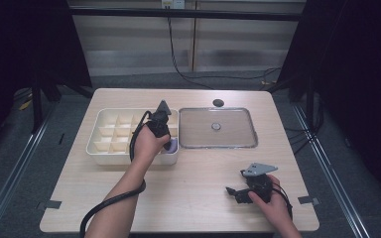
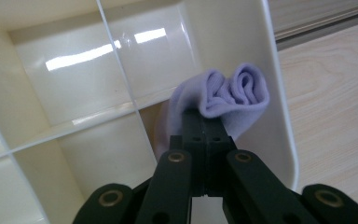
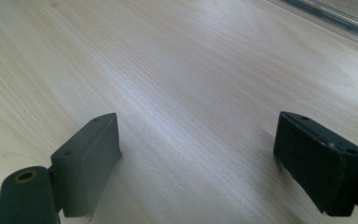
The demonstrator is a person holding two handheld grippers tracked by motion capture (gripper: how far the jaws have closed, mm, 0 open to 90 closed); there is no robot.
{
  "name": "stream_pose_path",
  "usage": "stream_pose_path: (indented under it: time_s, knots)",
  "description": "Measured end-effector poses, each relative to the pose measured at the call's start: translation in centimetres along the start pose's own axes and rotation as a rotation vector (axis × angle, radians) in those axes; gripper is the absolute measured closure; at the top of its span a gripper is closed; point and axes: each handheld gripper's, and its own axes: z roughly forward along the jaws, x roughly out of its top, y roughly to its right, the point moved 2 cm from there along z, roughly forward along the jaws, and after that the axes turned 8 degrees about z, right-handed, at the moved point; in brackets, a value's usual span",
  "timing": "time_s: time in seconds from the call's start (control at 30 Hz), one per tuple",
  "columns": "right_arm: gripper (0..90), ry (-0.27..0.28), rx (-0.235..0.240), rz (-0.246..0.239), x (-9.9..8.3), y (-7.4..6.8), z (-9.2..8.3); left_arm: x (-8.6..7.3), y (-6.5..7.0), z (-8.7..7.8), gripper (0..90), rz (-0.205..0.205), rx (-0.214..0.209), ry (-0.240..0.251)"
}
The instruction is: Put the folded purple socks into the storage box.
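Sock (image 2: 228,95) is what matters here: a lilac rolled one, pinched in the left gripper (image 1: 164,130) with the jaws squeezed together on its near end. It sticks out straight past the tips, so its long axis runs along the jaws, and the folded end points away from the hand toward the right wall of the tray (image 1: 95,130). From above it hangs over the tray's near right corner cell, right against that wall. My guess is the next move is a short drop into that cell, so clearing the wall and dividers is the whole game. Right gripper (image 1: 234,192) sits well off on the near right of the table (image 1: 198,198), jaws spread wide, holding nothing, so the left is the one to finish it.
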Motion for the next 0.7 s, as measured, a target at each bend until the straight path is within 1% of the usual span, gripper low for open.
stream_pose_path:
  time_s: [0.13, 0.2, 0.23, 0.37, 0.4, 0.53, 0.7]
  knots:
    - [13.8, 0.000, 0.000, 0.000, 0.0, 0.0, 0.0, -0.1, 0.1, 0.1, 90.0, 0.008, 0.011, -0.002]
    - [13.8, 0.000, 0.001, 0.001, 0.0, 0.0, 0.0, -0.3, 0.2, 0.3, 90.0, 0.008, 0.014, 0.009]
    - [13.8, 0.000, 0.001, 0.000, 0.0, 0.0, 0.0, -0.4, 0.2, 0.4, 90.0, 0.009, 0.005, 0.011]
    - [13.8, -0.002, 0.001, -0.003, 0.0, 0.0, 0.0, -0.7, 0.0, 0.9, 90.0, 0.008, 0.001, 0.024]
    - [13.8, -0.002, 0.000, -0.001, 0.0, 0.0, 0.0, -0.7, 0.0, 1.0, 90.0, 0.011, -0.006, 0.017]
    - [13.8, -0.002, 0.000, -0.002, 0.0, 0.0, 0.0, -0.8, -0.2, 1.4, 90.0, 0.007, -0.011, 0.013]
    - [13.8, -0.001, 0.001, -0.003, 0.0, 0.0, 0.0, -0.7, -0.1, 1.6, 90.0, 0.017, 0.002, -0.004]
